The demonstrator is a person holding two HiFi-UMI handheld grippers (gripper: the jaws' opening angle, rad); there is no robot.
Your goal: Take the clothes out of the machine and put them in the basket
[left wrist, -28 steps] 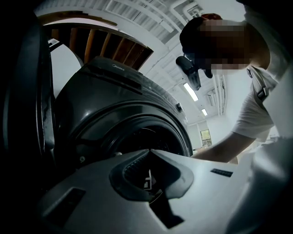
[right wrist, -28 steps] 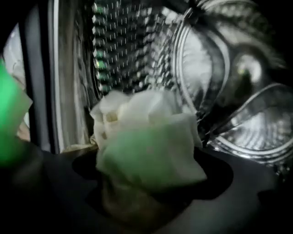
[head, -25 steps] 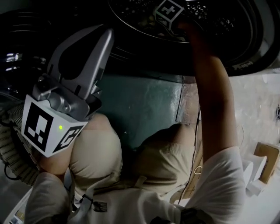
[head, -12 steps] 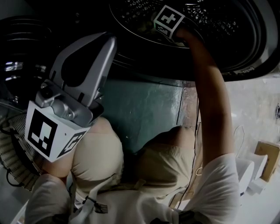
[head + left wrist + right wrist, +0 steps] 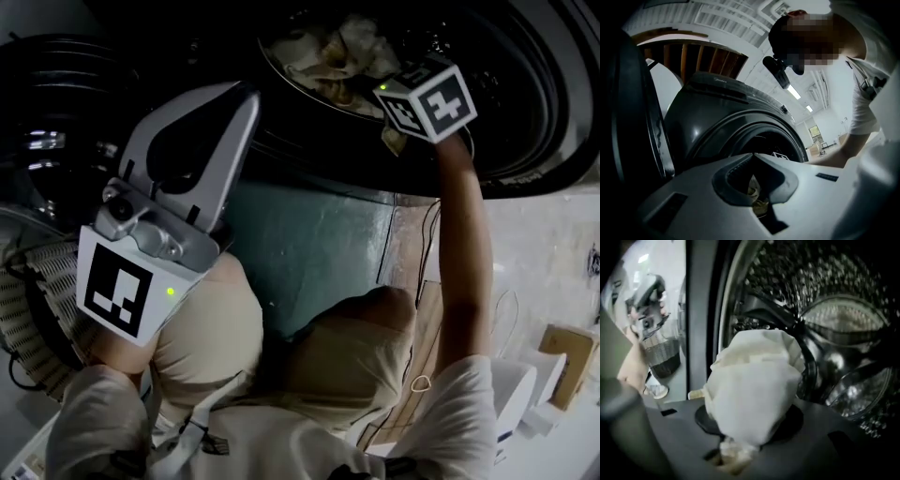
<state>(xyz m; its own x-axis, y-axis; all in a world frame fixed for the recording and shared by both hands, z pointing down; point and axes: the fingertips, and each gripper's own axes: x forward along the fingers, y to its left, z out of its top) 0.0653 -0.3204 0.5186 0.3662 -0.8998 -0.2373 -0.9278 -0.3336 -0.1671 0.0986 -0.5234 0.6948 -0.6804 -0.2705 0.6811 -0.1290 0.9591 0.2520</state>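
Cream in colour, bunched up. Gripping a garment point(image 5: 750, 376) with the right gripper point(image 5: 750, 425), pinched tight on the fabric after just closing, at the lower edge of the drum point(image 5: 525, 141) mouth. Keeping the left gripper point(image 5: 752, 157) clenched on nothing, raised outside the machine. Leaving more clothes point(image 5: 328, 56) heaped inside. Mid-extraction, by the look of it. Next, most likely: draw the garment clear of the rim without snagging, swing across to the basket point(image 5: 28, 309) at the lower left, then let go.
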